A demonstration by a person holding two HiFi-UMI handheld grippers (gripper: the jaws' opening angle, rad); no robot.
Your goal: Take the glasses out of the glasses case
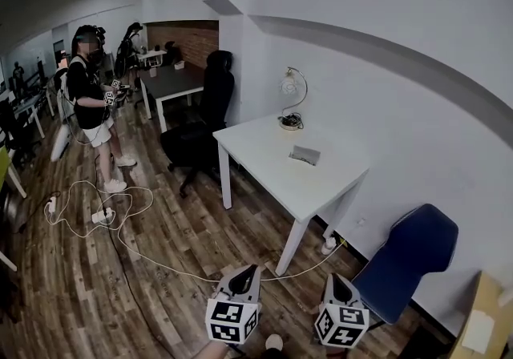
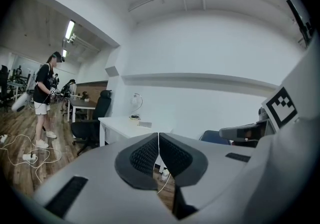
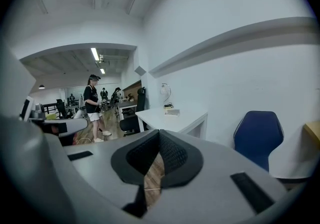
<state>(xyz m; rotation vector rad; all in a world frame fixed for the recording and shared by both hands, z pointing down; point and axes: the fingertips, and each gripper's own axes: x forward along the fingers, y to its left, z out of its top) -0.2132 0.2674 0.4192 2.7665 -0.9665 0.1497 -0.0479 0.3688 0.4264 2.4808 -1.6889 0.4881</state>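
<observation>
Left gripper point(image 2: 158, 134), right gripper point(image 3: 159, 131) closed, flat grey glasses case point(image 1: 304, 155) on table point(image 1: 260, 147)

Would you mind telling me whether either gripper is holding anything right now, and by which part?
Nothing is held: the left gripper and the right gripper are both shut and empty. The glasses case lies on the white table, apart from both.

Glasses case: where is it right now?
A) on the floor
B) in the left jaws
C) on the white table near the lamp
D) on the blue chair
C: the glasses case lies on the white table near the lamp; the left gripper and right gripper are shut and empty.
</observation>
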